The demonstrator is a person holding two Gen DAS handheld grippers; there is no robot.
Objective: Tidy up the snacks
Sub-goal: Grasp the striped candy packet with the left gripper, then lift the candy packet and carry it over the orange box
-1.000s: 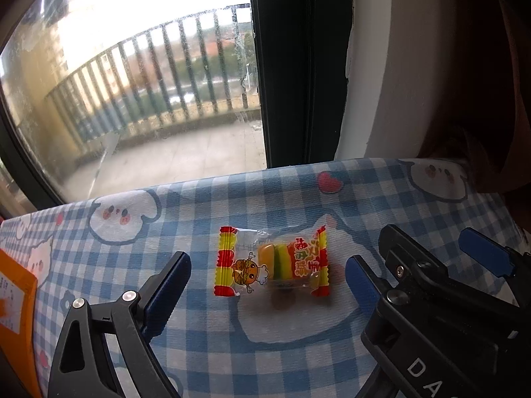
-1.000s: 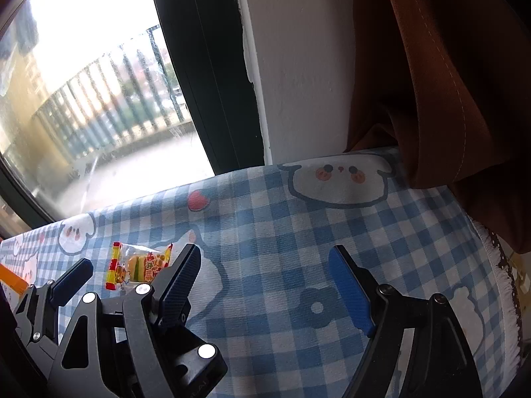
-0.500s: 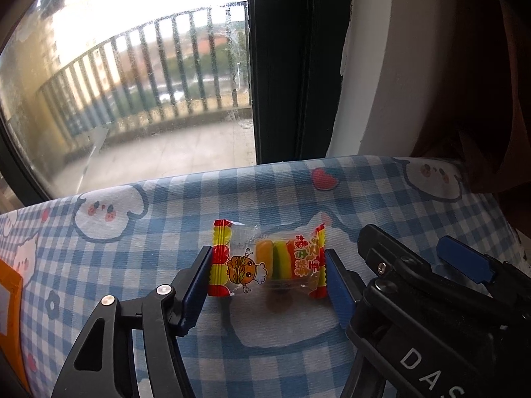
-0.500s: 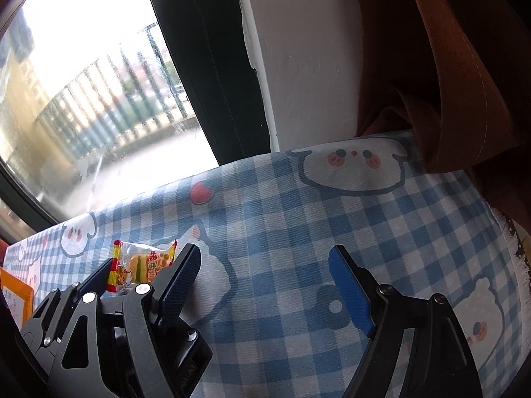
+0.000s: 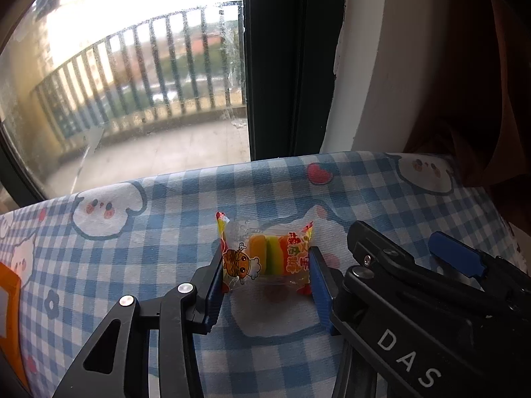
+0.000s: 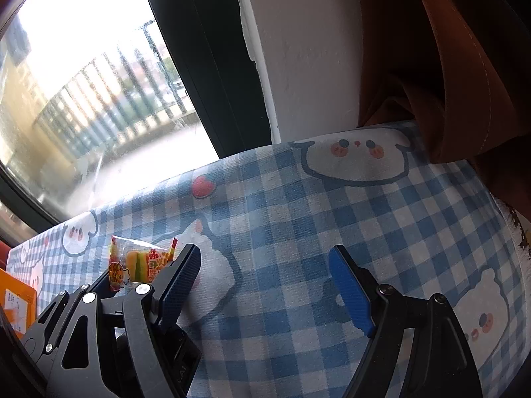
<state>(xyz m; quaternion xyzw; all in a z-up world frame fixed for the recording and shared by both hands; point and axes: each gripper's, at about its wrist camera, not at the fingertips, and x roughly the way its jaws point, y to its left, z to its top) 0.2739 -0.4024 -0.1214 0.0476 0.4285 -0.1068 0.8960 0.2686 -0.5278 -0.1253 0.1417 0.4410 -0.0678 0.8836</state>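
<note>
Checkered tablecloth [image 5: 166,242]; crinkly snack packet [image 5: 265,255].

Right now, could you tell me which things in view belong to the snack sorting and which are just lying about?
Part of the job:
- burger gummy packet, pinched by the left gripper
- right gripper, open over the cloth
- orange box, possibly

Just there:
- checked tablecloth
- brown curtain
- window

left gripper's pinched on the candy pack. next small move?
Probably lift it straight up. The left gripper has both pads against the ends of the candy pack, which looks bunched between them. The right gripper is open, holding nothing.
</note>
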